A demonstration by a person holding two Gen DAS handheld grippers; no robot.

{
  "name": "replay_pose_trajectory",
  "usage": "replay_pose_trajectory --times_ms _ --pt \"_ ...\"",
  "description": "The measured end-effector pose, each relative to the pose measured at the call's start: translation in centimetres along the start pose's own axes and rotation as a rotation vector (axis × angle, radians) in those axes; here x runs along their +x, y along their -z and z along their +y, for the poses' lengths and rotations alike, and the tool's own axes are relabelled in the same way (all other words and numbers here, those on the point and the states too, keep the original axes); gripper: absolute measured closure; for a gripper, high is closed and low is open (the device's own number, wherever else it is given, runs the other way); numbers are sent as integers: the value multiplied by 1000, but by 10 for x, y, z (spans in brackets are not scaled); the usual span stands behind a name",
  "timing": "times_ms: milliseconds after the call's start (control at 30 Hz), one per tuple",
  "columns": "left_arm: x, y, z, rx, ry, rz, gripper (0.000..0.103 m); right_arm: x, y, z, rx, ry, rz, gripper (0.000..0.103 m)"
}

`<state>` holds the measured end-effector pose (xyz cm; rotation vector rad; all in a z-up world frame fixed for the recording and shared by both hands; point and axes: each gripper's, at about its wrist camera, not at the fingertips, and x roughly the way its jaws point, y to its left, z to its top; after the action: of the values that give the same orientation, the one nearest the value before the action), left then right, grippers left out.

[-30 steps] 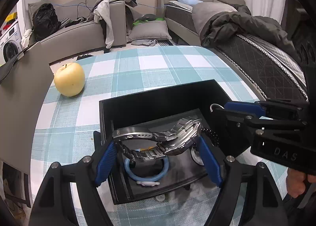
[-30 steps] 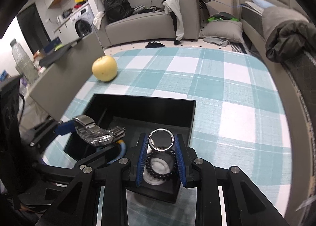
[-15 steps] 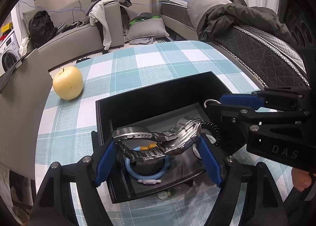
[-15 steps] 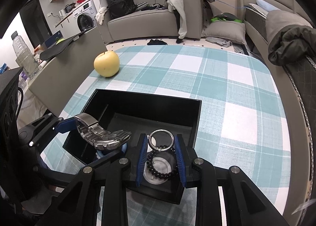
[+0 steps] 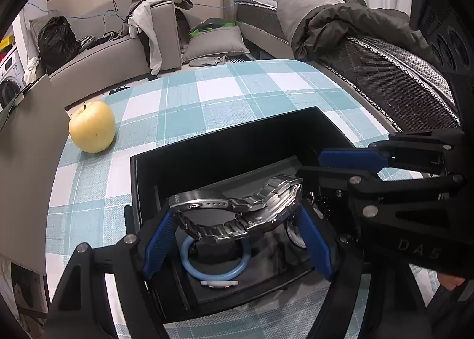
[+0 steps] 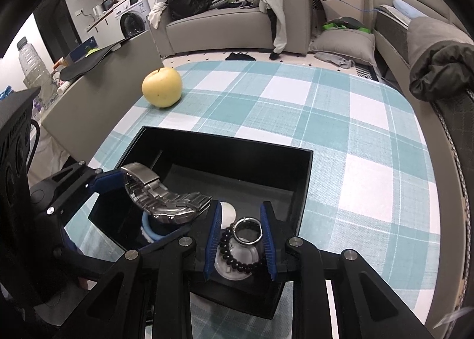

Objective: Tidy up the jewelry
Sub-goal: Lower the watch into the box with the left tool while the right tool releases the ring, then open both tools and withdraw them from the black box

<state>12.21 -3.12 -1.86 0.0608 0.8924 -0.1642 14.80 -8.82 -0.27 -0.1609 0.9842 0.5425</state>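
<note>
A black jewelry box [image 5: 225,143] [image 6: 219,155] stands open on the checked tablecloth. My left gripper [image 5: 234,220] is shut on a steel watch [image 5: 237,211] and holds it over the box's near left part; the watch also shows in the right wrist view [image 6: 166,194]. Under it lies a light blue bangle [image 5: 214,271]. My right gripper [image 6: 240,229] is shut on a silver ring [image 6: 247,228] with a black bead bracelet [image 6: 240,259] hanging from it, above a white round pad [image 6: 228,211] in the box's near right part.
A yellow apple [image 5: 91,127] [image 6: 162,87] sits on the table beyond the box to the left. A grey panel [image 5: 26,161] borders the table on the left and a bed [image 5: 385,66] on the right. A sofa [image 6: 231,25] stands behind.
Both grippers have risen a little over the box, each with its piece still held. The box looks farther below them. The watch has kept its pose between the left fingers.
</note>
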Motion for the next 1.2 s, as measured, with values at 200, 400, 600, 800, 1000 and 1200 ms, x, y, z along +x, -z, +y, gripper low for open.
replay_pose_trajectory --times_ms 200,400,600,800,1000,1200 --pt "-8 1 4 -34 51 1 28 -20 -1 0 3 -11 -70 58" --pt "-29 6 12 -64 70 -79 13 -51 5 -15 73 -7 -152 30" --pt "-61 4 23 -120 47 -161 1 -67 18 -22 108 29 -180 9" --pt "-74 23 41 -191 7 -143 1 -72 39 -21 120 46 -146 4" --pt "-62 52 49 -199 -40 -48 1 -66 70 -15 74 0 -46 6" --pt "-55 71 44 -176 -31 -6 1 -44 80 1 31 -119 45 41"
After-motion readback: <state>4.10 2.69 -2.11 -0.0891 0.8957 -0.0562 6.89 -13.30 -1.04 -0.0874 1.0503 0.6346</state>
